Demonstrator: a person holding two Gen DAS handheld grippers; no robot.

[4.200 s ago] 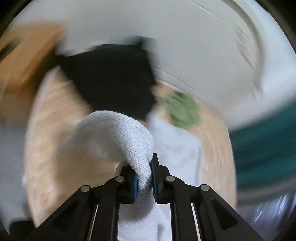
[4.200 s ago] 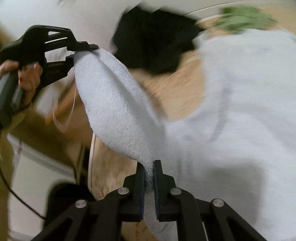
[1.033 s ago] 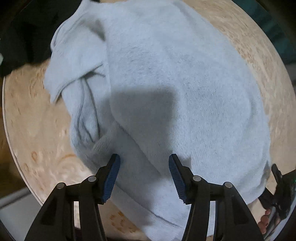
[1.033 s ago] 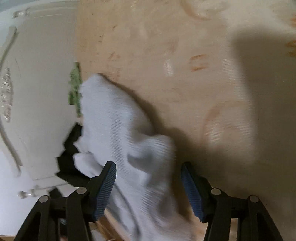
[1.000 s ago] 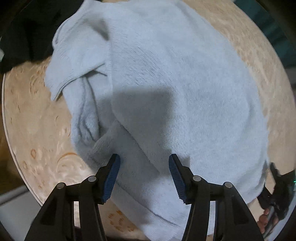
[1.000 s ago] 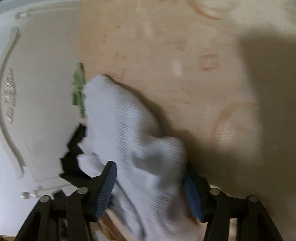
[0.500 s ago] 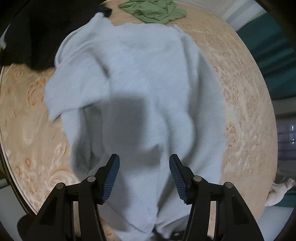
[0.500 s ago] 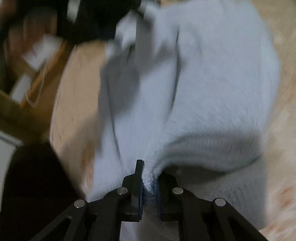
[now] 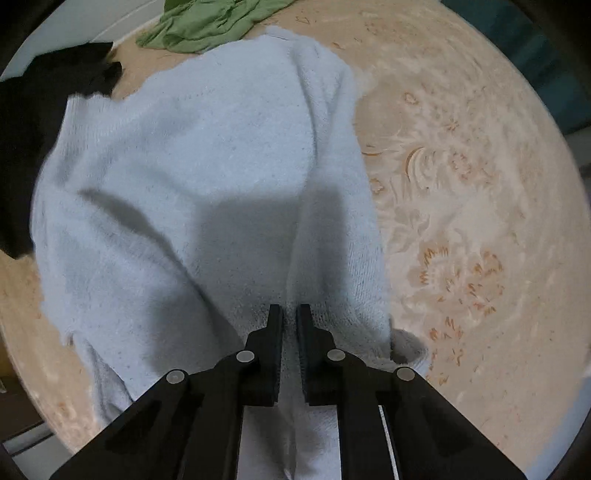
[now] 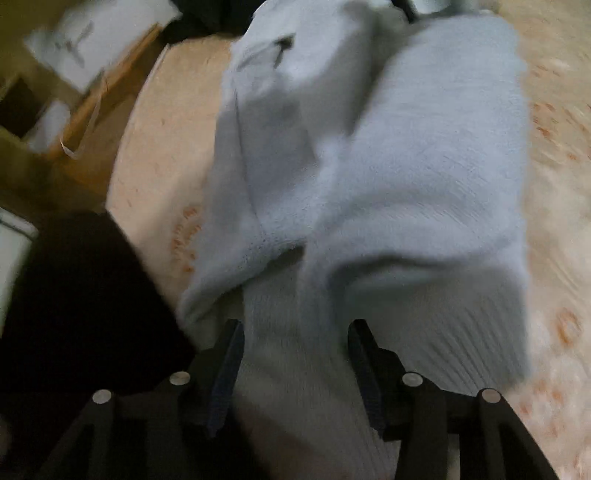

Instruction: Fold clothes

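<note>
- The pale blue sweater [image 9: 207,177] lies spread across the round table [image 9: 480,206] with its floral beige cover, one side already laid over the body in a long lengthwise fold
- The left tool [image 9: 289,314] points straight down at the sweater's near end, its jaws closing to a narrow slit with a ridge of knit between them; it looks pinched, probably to lift that end for the next fold
- The right tool [image 10: 295,334] stands about half wide and its jaws are opening; the ribbed hem [image 10: 306,387] lies between the pads without being pressed, so this side reads as let go once the fabric was laid down
- In the right wrist view the picture is blurred, so how neatly the overlapped layer [image 10: 258,155] sits is hard to judge
- A green garment [image 9: 207,26] and a black garment [image 9: 33,122] wait at the table's far edge, the black one touching the sweater, presumably the next pieces to fold
- Judged from this, the sweater is partway folded
</note>
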